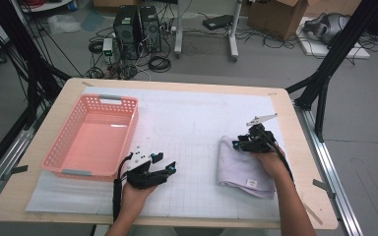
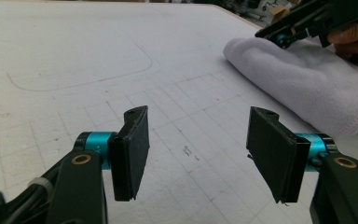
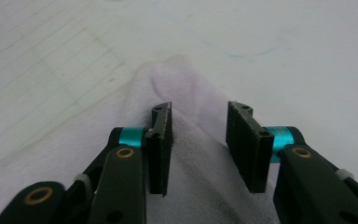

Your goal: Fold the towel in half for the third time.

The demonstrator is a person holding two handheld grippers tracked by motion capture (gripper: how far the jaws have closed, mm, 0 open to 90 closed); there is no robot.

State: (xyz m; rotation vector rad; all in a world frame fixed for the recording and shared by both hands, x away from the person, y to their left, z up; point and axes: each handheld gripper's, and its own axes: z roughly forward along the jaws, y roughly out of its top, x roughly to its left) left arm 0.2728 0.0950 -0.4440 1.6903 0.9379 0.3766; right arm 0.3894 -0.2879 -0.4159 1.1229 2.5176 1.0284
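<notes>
A folded white towel (image 1: 243, 169) lies on the right half of the gridded paper mat (image 1: 192, 118). My right gripper (image 1: 236, 144) sits over the towel's far end, held by a hand. In the right gripper view it (image 3: 198, 140) is open, its jaws straddling a raised fold of the towel (image 3: 200, 182), and the left pad (image 3: 161, 149) touches the cloth. My left gripper (image 1: 163, 162) rests low over the mat, left of the towel. It (image 2: 200, 149) stands wide open on bare paper, with the towel (image 2: 307, 88) and the right gripper (image 2: 303, 23) beyond it.
A pink plastic basket (image 1: 133, 128) with nothing in it stands at the table's left side, just beyond the left gripper. A few small dark specks (image 1: 139, 153) lie on the mat near it. The wooden table edge (image 1: 288, 123) runs close behind the right gripper.
</notes>
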